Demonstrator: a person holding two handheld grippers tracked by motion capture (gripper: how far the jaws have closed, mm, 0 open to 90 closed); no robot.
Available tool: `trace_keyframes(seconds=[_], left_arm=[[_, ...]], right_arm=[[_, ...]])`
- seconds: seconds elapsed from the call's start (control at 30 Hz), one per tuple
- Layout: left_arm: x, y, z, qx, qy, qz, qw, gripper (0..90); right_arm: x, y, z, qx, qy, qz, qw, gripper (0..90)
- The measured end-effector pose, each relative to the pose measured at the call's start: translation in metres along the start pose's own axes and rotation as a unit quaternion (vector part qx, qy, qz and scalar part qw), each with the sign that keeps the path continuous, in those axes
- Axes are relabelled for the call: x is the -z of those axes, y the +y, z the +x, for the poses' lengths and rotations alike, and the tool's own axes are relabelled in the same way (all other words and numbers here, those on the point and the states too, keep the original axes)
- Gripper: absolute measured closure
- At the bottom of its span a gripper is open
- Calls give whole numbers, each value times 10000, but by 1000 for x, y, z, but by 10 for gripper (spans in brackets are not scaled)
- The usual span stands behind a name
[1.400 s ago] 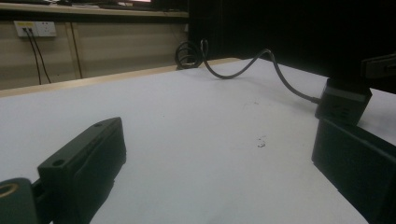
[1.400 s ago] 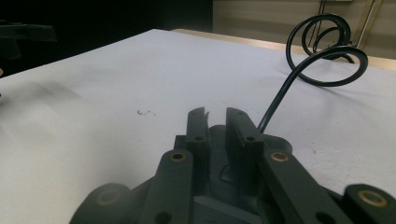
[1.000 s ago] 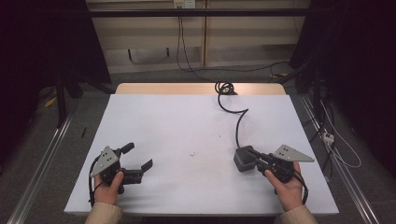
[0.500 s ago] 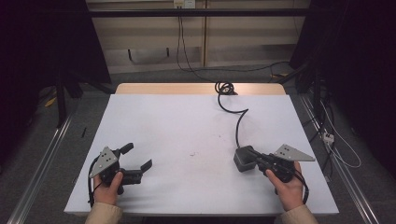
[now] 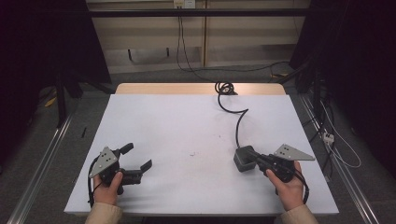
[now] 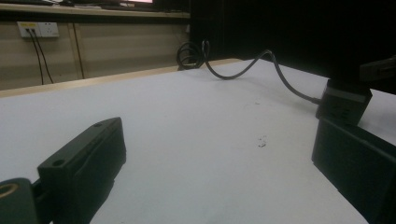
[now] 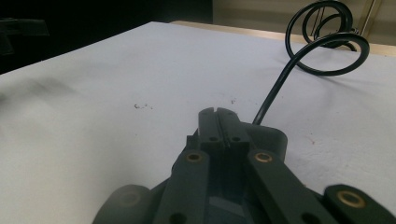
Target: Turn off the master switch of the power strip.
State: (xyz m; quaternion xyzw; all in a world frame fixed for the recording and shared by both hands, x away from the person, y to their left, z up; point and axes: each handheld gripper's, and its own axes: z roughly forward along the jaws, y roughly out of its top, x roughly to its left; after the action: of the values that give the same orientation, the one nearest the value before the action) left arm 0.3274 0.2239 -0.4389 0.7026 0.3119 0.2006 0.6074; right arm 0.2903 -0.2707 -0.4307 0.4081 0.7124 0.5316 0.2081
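Right gripper point(image 7: 218, 113) just pressed together, apparently atop the power block point(image 5: 243, 159), gripping nothing; left gripper point(image 5: 138, 157) spread, idle.

The right gripper point(image 5: 252, 157) covers the near top of the dark adapter block point(image 5: 243, 160) in the high view, so whether its closed fingers point(image 7: 218, 126) touch the block cannot be told. In the right gripper view the fingers hide most of that block. The black cable point(image 5: 239, 122) runs off the far edge of the tabletop point(image 5: 177, 130), its end out of sight. In the left gripper view, the bottom and right edges cut off both fingers point(image 6: 88, 158).
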Motion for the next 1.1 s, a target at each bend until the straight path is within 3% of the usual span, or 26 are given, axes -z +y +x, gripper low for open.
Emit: trace_keyframes(seconds=[1.1], left_arm=[[1,0,1,-8,25,0,10000,26]], right_arm=[[-3,-3,-1,136,-104,243,9996,900]])
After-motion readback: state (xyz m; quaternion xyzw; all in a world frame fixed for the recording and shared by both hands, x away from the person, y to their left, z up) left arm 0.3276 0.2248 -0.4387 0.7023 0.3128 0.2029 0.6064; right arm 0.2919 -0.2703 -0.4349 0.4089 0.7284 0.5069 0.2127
